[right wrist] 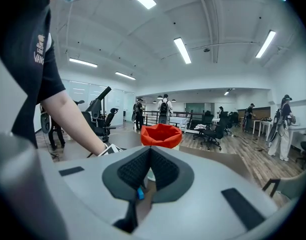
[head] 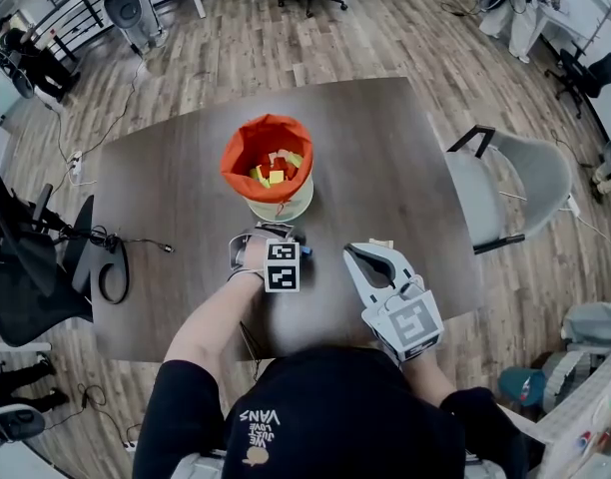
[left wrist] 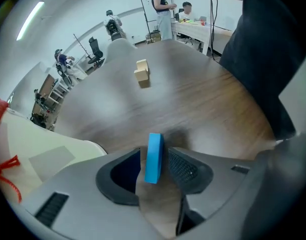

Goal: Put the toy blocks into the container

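Now left gripper [left wrist: 154, 153] jaws straddle blue block [left wrist: 154, 165] (seemingly loose).

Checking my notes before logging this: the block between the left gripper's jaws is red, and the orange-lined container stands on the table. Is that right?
Not quite: the block between the jaws of the left gripper is blue, not red, as the left gripper view shows. The orange-lined container does stand on the table.
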`<state>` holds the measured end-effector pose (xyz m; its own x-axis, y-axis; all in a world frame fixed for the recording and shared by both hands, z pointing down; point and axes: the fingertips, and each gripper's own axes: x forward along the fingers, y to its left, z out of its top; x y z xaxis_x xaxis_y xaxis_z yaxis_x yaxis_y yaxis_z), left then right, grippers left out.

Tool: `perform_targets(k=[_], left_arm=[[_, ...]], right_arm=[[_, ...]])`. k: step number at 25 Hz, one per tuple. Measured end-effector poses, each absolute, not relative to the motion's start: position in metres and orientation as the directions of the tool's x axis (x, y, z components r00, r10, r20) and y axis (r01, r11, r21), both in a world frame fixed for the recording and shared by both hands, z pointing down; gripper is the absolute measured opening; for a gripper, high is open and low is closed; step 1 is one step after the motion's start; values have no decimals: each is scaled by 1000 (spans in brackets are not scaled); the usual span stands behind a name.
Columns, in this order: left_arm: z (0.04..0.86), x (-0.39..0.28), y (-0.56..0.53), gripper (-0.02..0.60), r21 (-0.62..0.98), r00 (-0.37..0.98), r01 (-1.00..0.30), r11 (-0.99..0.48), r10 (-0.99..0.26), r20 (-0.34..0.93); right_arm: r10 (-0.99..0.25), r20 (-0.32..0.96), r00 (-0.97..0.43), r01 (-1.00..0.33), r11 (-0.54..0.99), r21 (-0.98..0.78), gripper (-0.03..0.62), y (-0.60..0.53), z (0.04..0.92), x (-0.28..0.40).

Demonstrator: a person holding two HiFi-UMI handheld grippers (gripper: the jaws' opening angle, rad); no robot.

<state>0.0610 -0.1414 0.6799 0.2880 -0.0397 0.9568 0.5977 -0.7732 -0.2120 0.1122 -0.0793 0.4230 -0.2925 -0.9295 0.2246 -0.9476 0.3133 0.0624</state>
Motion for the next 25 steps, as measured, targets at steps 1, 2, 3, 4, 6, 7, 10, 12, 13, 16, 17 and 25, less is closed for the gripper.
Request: perform_targets(k=[1,2,3,4,6,7,10,12,13,16,17,25], left_arm=[[681,61,-141,164,-207,284,600,-773,-36,958],[681,60,-140,164,-202,280,603,-772,-33,959],[681,60,-139,163,-196,274,607,-770,-29,961],[681,59,-138,155,-188,267,611,-769,-24,964],[681,58,-136,124,-170,251,617,-768,-13,968],[682,57,-134,97,-165,246,619,-768,-10,969],[682,55,-132,83,-174,247,624,-762,-19,969],[681,54,-133,83,-184,258,611,-770,-26,966],[680,53,-133,83,-190,265,602,-776,-30,964],[675,51,-135,83,-212,296,573,-791,-41,954],[672,52,-136,81,-217,313,556,-802,-40,949],[626,67,-140,83,-249,517,340,-907,-41,855]], right_arm=[[-930,225,-290,-949,311,62,18,-79,423,113],[-932,225,-285,-950,306,64,18,-78,424,115],[-932,228,-283,-950,305,66,18,-78,424,115],[-930,235,-283,-949,306,68,18,-78,423,115],[-926,243,-287,-948,311,66,18,-77,422,114],[-926,244,-288,-948,312,64,18,-77,422,113],[-926,239,-293,-947,316,62,18,-77,421,111],[-925,238,-296,-945,320,69,18,-76,420,110],[-926,235,-297,-944,321,72,18,-76,420,110],[-932,218,-289,-948,311,73,18,-75,423,110],[-933,212,-291,-947,313,74,18,-75,423,109],[-924,202,-323,-935,345,82,18,-76,413,100]])
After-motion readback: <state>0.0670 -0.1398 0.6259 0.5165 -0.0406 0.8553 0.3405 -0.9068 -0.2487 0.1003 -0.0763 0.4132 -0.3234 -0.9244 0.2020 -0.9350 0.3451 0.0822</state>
